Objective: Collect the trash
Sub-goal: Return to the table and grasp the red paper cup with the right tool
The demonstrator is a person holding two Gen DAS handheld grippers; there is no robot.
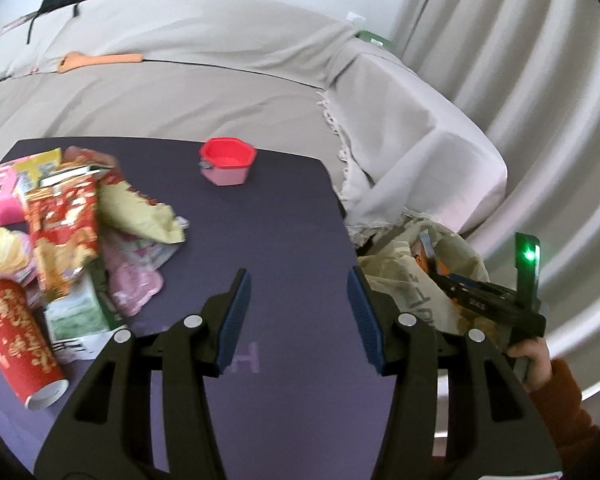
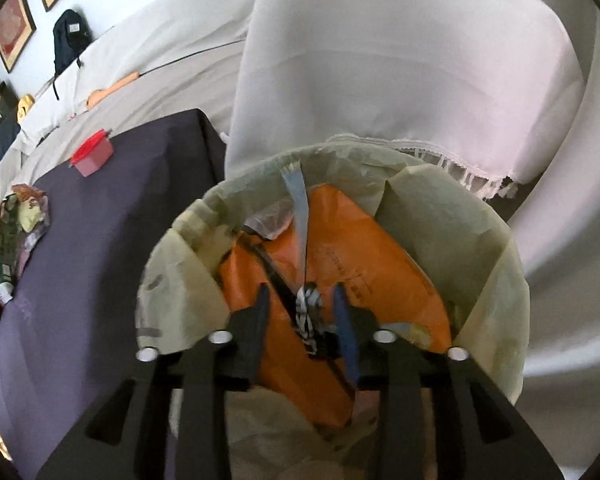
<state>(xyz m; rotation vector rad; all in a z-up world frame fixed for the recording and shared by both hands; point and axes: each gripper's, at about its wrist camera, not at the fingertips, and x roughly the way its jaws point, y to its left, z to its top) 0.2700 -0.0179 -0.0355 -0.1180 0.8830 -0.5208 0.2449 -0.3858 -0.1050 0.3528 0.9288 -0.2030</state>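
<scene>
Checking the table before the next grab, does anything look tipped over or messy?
Yes. The red cup lies on its side at the table's left edge, beside a loose heap of crumpled wrappers. The red tub stands upright, apart.

A dark purple counter stands against a cloth-draped sofa. A red-lidded pink tub sits alone near its far edge. At its left side lies a heap of crumpled snack wrappers, a pink box and a red can on its side.
</scene>
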